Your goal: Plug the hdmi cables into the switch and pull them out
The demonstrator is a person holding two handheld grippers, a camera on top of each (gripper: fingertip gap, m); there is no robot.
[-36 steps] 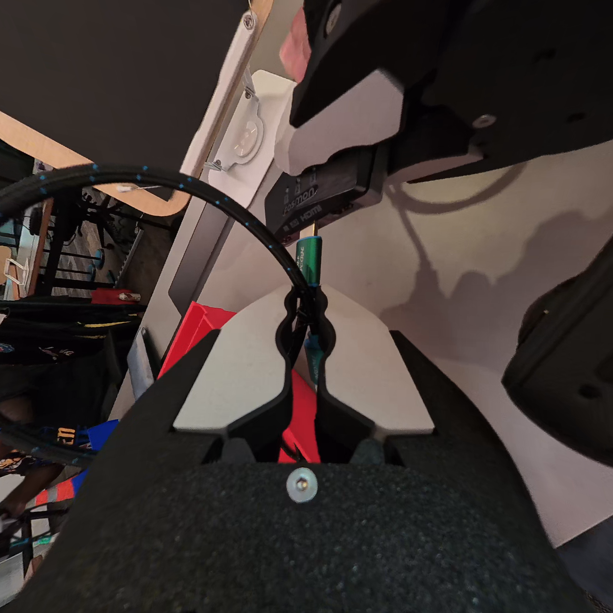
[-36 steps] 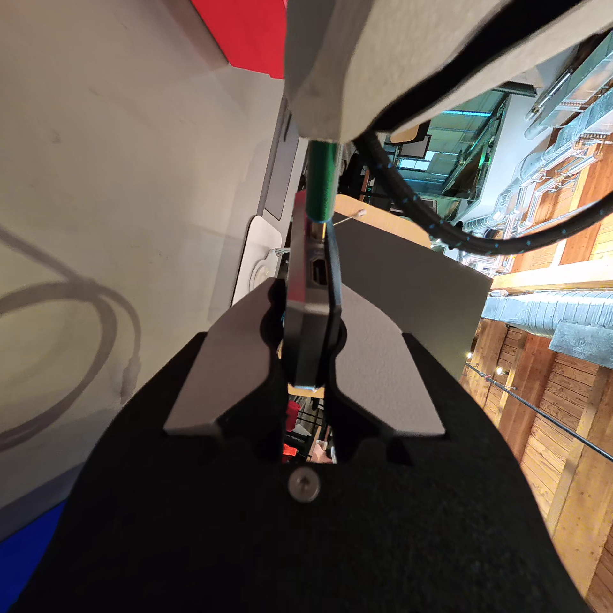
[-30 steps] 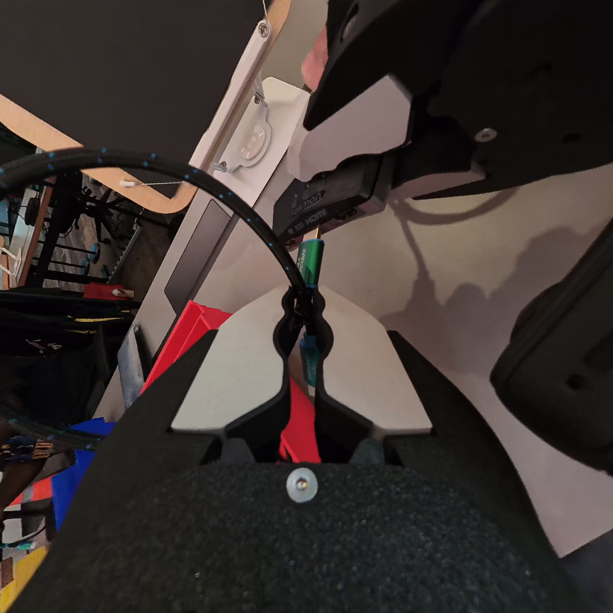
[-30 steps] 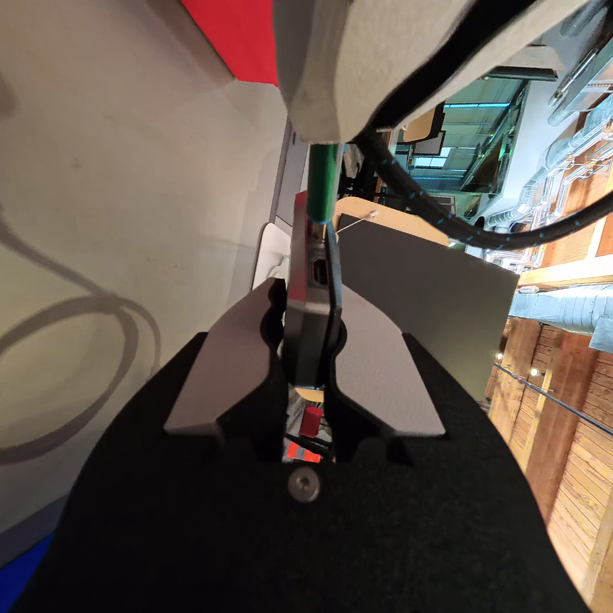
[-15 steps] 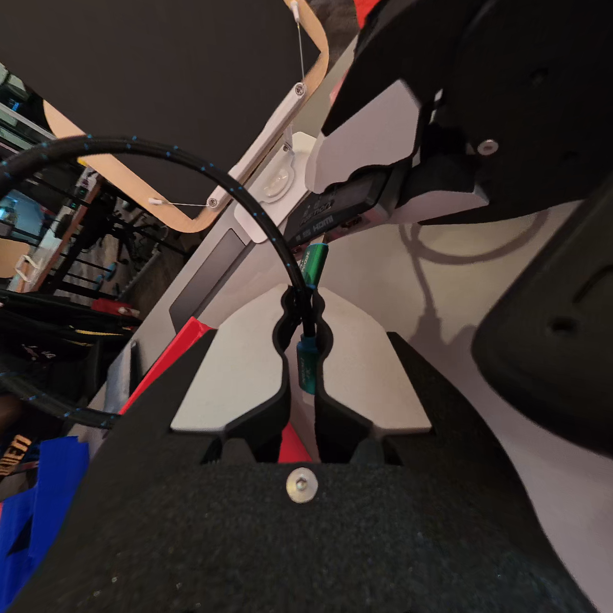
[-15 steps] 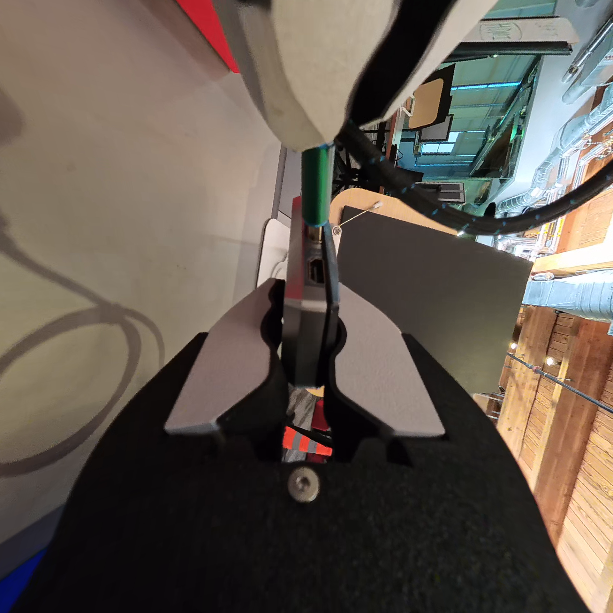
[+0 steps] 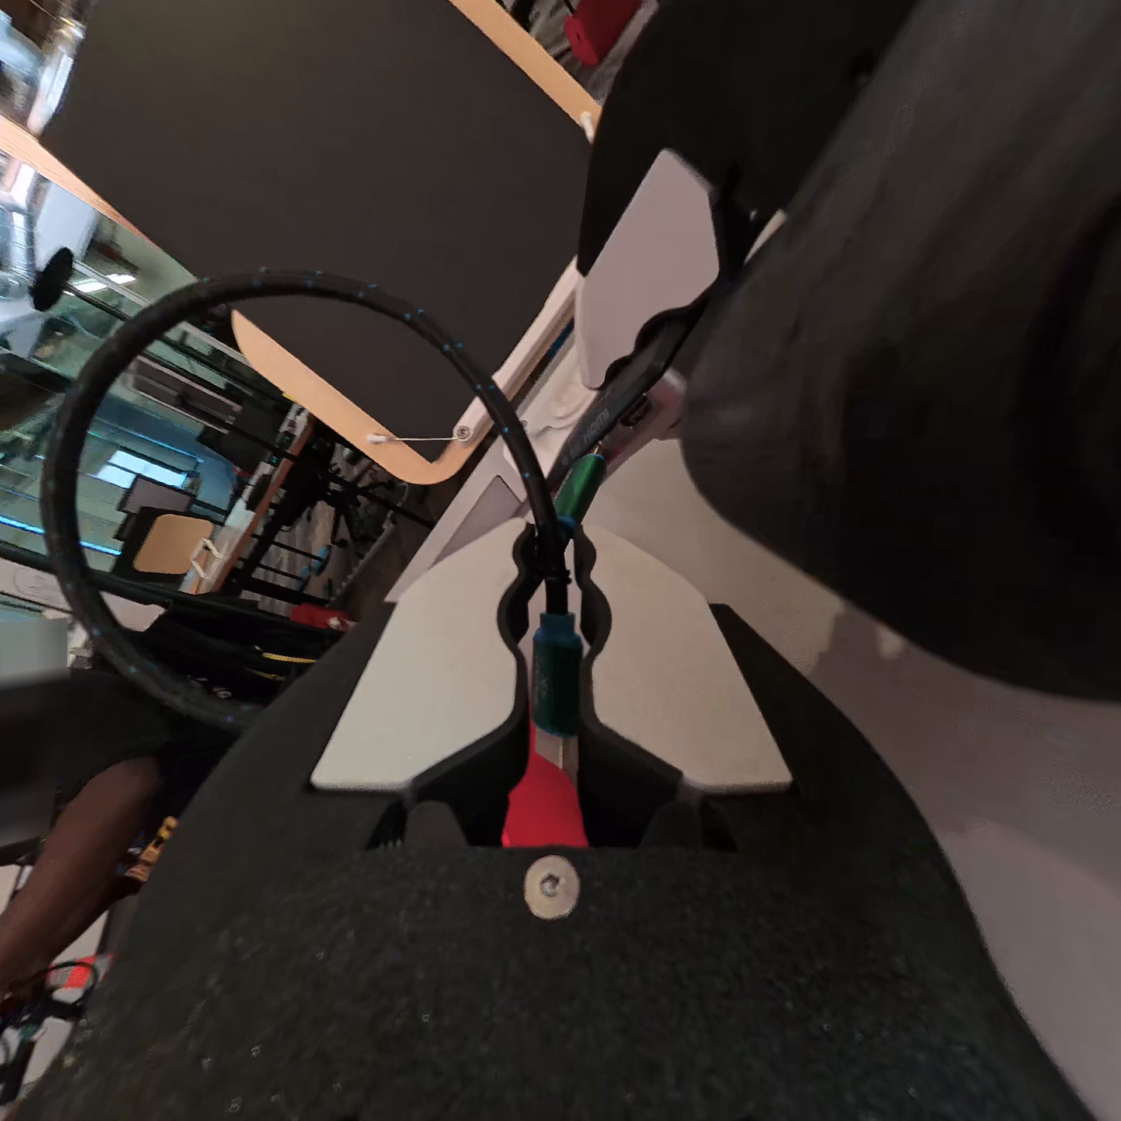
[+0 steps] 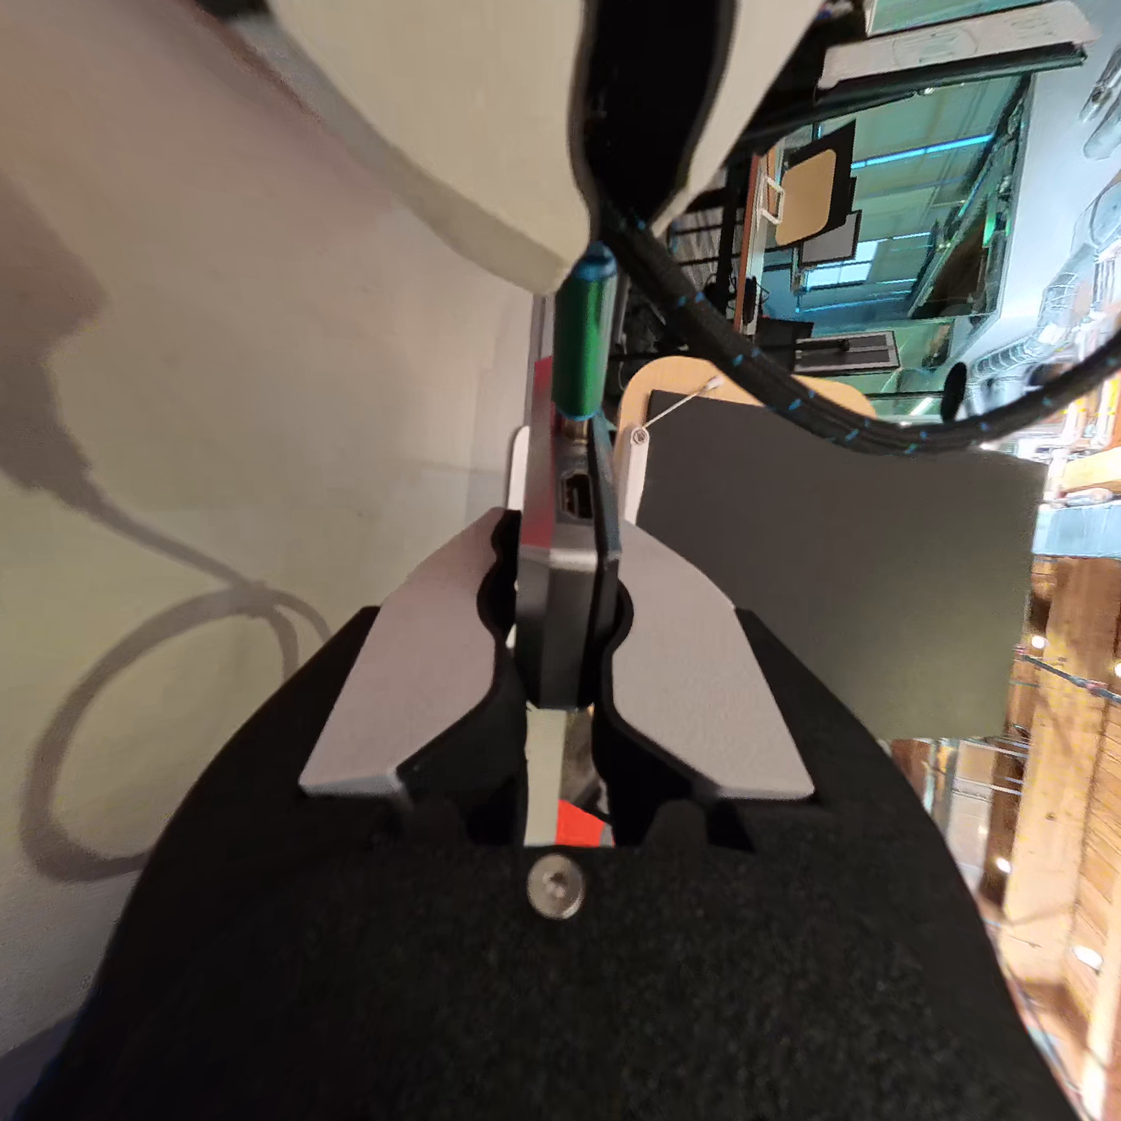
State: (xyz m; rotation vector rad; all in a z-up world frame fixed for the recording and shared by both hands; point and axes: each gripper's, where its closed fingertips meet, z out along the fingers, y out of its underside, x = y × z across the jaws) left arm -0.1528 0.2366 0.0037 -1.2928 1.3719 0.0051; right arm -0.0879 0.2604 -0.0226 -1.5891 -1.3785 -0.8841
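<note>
My right gripper [image 8: 561, 528] is shut on the dark grey HDMI switch [image 8: 549, 606] and holds it edge-on above the white table. A green plug [image 8: 582, 358] sits in the switch's far port with a strip of metal tip showing. The port beside it [image 8: 573, 497] is empty. My left gripper [image 7: 549, 534] is shut on the black braided cable [image 7: 291, 284], with a second green plug [image 7: 555, 673] between its jaws, metal tip towards the camera. Just past its fingertips are the first plug [image 7: 579, 485] and the switch [image 7: 606, 418]. The cable [image 8: 710, 315] loops away.
The right gripper's body [image 7: 910, 303] fills the upper right of the left wrist view, very close. A dark board with a wooden edge [image 7: 303, 151] stands behind the white table [image 8: 242, 364]. A red bin [image 7: 543, 801] shows between the jaws. A person's arm [image 7: 60, 849] is at lower left.
Both grippers have tilted and drawn closer together, still shut. The cable loop has swung upward. The switch now shows edge-on in the left wrist view, and the plugged green plug leans slightly.
</note>
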